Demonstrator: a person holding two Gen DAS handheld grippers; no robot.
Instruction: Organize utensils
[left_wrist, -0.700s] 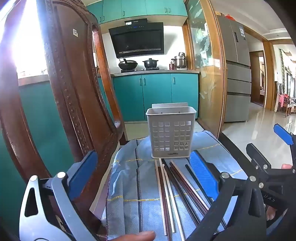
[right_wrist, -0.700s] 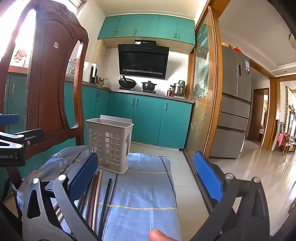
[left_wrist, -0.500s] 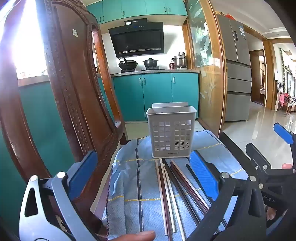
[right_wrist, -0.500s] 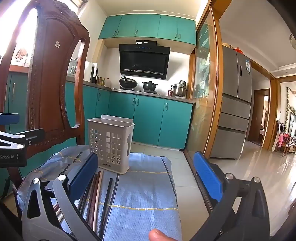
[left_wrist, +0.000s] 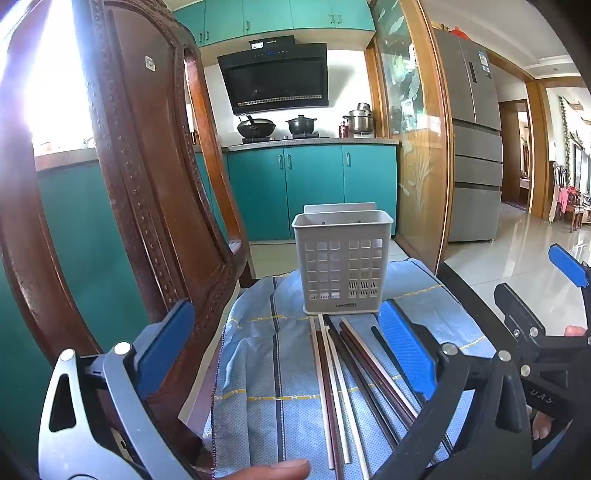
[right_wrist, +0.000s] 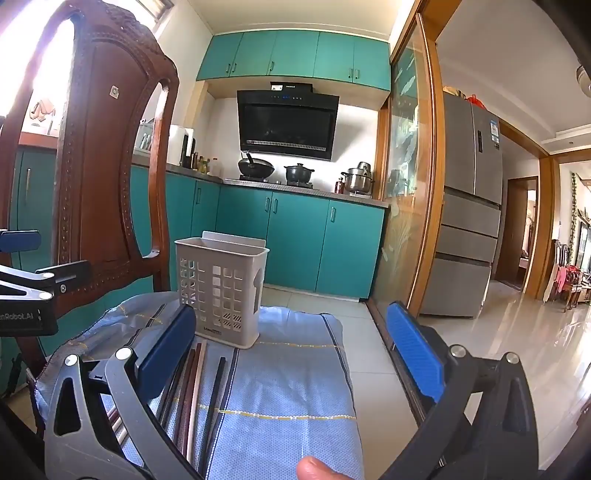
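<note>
Both units idle, jaws fully spread, nothing held: left hand-held gripper (left_wrist: 284, 354), right hand-held gripper (right_wrist: 291, 350). Chopsticks (left_wrist: 343, 384) lie side by side on the blue cloth (left_wrist: 266, 369), ends towards the empty holder (left_wrist: 341, 264), probably staged for loading.

I see a blue woven cloth (left_wrist: 266, 369) spread flat; on it stands a grey perforated plastic basket (left_wrist: 343, 266), with long thin chopsticks (left_wrist: 343, 376) lying just before it.

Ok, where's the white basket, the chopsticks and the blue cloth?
white basket (left_wrist: 341, 269), left wrist view, front wall.
chopsticks (left_wrist: 334, 387), left wrist view, middle of a pale stick.
blue cloth (right_wrist: 295, 387), right wrist view, bare middle part.
</note>
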